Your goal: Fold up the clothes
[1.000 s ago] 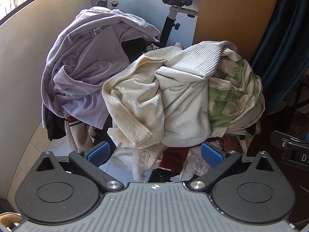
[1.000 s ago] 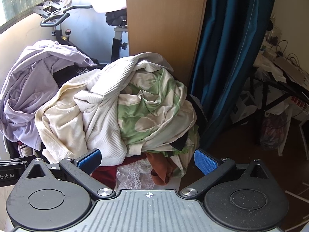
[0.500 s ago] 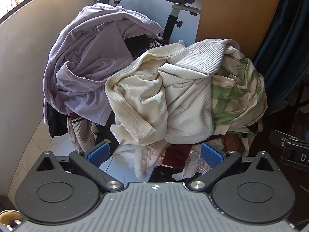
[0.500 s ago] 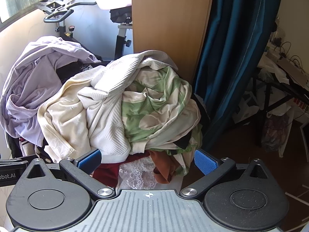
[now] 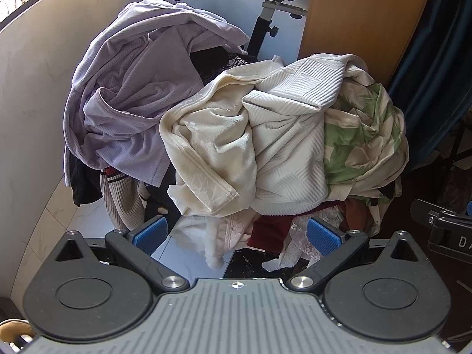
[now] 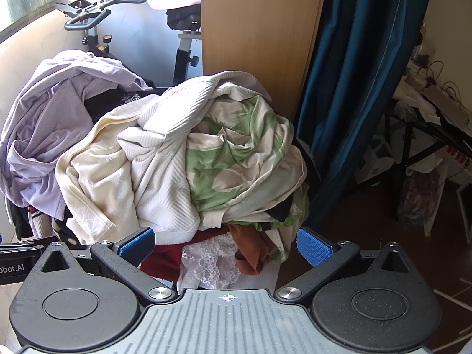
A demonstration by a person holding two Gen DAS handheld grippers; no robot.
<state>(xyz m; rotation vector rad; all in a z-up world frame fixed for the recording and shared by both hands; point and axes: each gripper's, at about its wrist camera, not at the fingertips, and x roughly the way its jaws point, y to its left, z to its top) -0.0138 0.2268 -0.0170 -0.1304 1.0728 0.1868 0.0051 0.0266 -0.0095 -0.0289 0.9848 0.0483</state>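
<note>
A tall heap of clothes fills both views. It holds a lilac top (image 5: 132, 100) (image 6: 44, 135) at the left, a cream velvety garment (image 5: 206, 147) (image 6: 97, 177), a white ribbed garment (image 5: 292, 135) (image 6: 165, 159) and a green-and-cream patterned one (image 5: 362, 135) (image 6: 239, 159) at the right. Dark red cloth and white lace (image 6: 212, 262) hang at the bottom. My left gripper (image 5: 236, 233) is open just short of the heap's lower edge, nothing between its blue pads. My right gripper (image 6: 225, 244) is open too, close below the patterned garment.
An exercise bike (image 6: 94, 20) stands behind the heap by a curved cream wall (image 5: 32, 94). A wooden panel (image 6: 256, 29) and a dark blue curtain (image 6: 362, 73) rise at the right. A cluttered black table (image 6: 427, 124) stands far right. The other gripper shows at each view's edge.
Both views have shifted slightly, the heap sitting a little higher and to the right than a second ago. Both grippers stay open and nothing has been grasped.
</note>
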